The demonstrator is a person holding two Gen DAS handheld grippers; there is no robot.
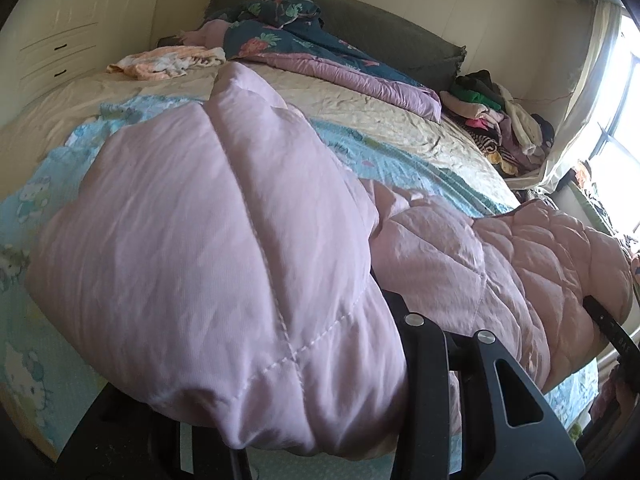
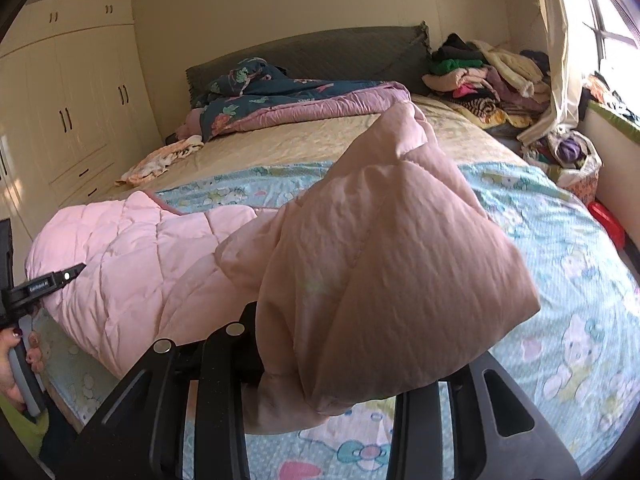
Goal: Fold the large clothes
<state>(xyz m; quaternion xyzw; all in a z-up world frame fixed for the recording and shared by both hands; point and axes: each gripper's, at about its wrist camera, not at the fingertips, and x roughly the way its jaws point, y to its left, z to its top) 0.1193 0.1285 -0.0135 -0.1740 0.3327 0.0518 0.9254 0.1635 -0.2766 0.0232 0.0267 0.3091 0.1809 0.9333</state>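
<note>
A pink quilted garment [image 1: 520,256] lies across the near part of the bed, one end lifted in each gripper. In the left wrist view a bunched fold [image 1: 208,240] rises over my left gripper [image 1: 320,344], which is shut on it. One black finger [image 1: 424,344] shows; the other is buried in fabric. In the right wrist view my right gripper [image 2: 344,344] is shut on another puffed fold [image 2: 384,264], and the rest of the garment [image 2: 132,264] sags to the left. The left gripper [image 2: 48,284] and a person's hand [image 2: 20,360] show at that view's left edge.
The bed has a light blue cartoon sheet [image 2: 560,280] over a beige spread [image 2: 304,136]. A dark floral duvet [image 2: 280,96] lies by the grey headboard [image 2: 328,52], with a small peach cloth [image 2: 160,160] nearby. A clothes pile [image 2: 480,76] sits far right, wardrobes [image 2: 72,112] stand left, and the window [image 1: 616,100] is on the right.
</note>
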